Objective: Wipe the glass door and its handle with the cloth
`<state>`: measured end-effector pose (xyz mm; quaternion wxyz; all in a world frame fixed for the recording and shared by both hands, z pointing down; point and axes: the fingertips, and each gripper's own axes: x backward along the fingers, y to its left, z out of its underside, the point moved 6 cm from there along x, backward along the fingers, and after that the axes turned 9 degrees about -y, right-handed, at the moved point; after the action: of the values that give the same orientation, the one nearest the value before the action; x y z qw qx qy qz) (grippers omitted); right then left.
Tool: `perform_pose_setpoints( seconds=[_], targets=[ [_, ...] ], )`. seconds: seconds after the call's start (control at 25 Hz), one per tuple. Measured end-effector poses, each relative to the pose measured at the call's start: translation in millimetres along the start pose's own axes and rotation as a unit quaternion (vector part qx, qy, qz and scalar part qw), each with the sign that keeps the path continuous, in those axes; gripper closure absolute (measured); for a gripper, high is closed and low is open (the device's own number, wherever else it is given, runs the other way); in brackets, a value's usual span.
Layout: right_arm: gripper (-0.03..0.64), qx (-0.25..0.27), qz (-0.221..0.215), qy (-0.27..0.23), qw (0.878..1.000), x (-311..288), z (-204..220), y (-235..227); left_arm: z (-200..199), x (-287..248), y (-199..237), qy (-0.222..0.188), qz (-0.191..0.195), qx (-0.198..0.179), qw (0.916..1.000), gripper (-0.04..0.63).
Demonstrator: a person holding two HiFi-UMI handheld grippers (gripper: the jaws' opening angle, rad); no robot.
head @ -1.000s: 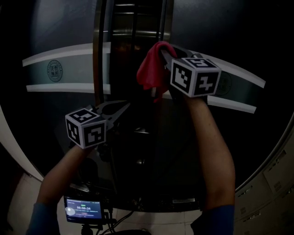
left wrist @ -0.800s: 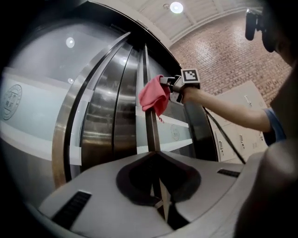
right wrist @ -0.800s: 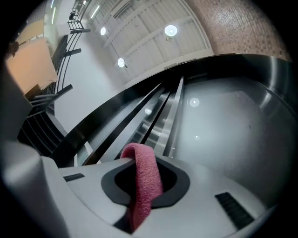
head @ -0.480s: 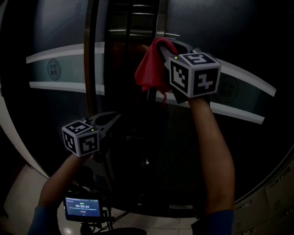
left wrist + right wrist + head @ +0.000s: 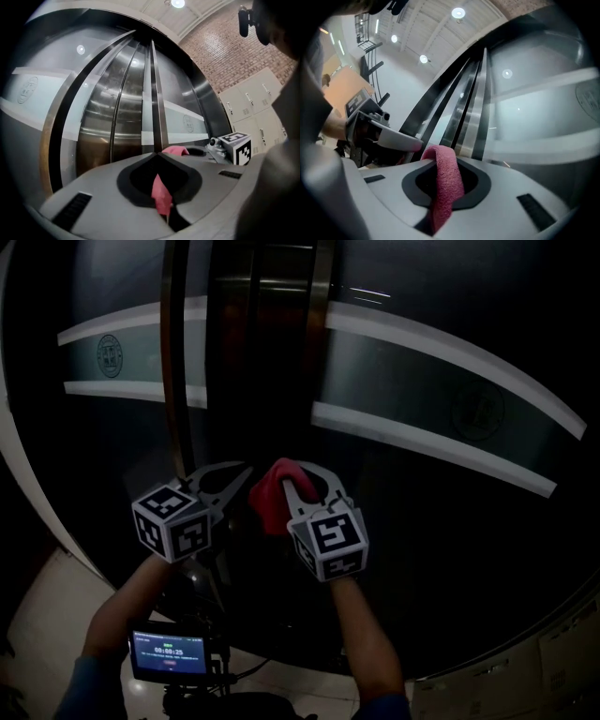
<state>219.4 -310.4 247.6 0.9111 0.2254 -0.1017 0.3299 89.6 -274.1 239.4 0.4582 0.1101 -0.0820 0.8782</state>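
The dark glass door (image 5: 422, 427) with white bands fills the head view. Its tall metal handle (image 5: 173, 362) runs down the left. My right gripper (image 5: 298, 472) is shut on the red cloth (image 5: 270, 498), low on the glass near the centre seam. In the right gripper view the cloth (image 5: 445, 183) drapes over the shut jaws. My left gripper (image 5: 246, 467) sits just left of the cloth, jaws together. In the left gripper view a thin pink strip (image 5: 160, 194) is pinched between its jaws, and the cloth (image 5: 176, 150) lies beyond their tips.
A small lit screen on a stand (image 5: 169, 657) stands on the pale floor (image 5: 37, 615) below my left arm. Pale lockers (image 5: 248, 103) and a brick wall (image 5: 220, 47) lie off to the right of the door.
My right gripper has carried the cloth down the glass from the upper door to beside the left gripper. The left gripper has barely moved.
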Motion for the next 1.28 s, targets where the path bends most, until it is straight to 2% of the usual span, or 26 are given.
perform_pose_setpoints(
  seconds=[0.08,0.2,0.48,0.64,0.8,0.96,1.16,1.28],
  targets=[
    [0.588,-0.026,0.001,0.008,1.0,6.4,21.2,7.9,8.9,-1.4,-1.1,0.007,-0.004,-0.001,1.0,0.581],
    [0.588,-0.036,0.004,0.007,0.999,10.1,34.2,13.1,15.7,-2.7,0.1,0.014,0.0,-0.003,0.9999,0.581],
    [0.588,-0.028,0.036,0.008,0.999,5.0,19.5,19.0,15.4,7.4,24.9,0.019,0.028,-0.002,0.9994,0.581],
    [0.588,-0.033,0.019,-0.054,0.998,-35.9,-35.8,41.7,-4.1,21.7,56.0,0.023,0.043,-0.021,0.9986,0.581],
    [0.588,0.012,-0.011,-0.085,0.996,-99.6,-101.4,57.8,-39.0,40.0,91.1,0.012,0.059,-0.039,0.9974,0.581],
    [0.588,0.036,-0.015,-0.1,0.994,-163.7,-164.0,61.2,-63.2,63.9,126.7,0.004,0.059,-0.034,0.9977,0.581],
    [0.588,0.057,-0.019,-0.109,0.992,-241.5,-253.0,57.1,-67.1,88.6,162.1,0.002,0.059,-0.028,0.9979,0.581],
    [0.588,0.066,0.008,-0.103,0.992,-277.4,-293.8,46.1,-66.4,101.1,179.8,0.001,0.062,-0.016,0.998,0.581]
  ],
)
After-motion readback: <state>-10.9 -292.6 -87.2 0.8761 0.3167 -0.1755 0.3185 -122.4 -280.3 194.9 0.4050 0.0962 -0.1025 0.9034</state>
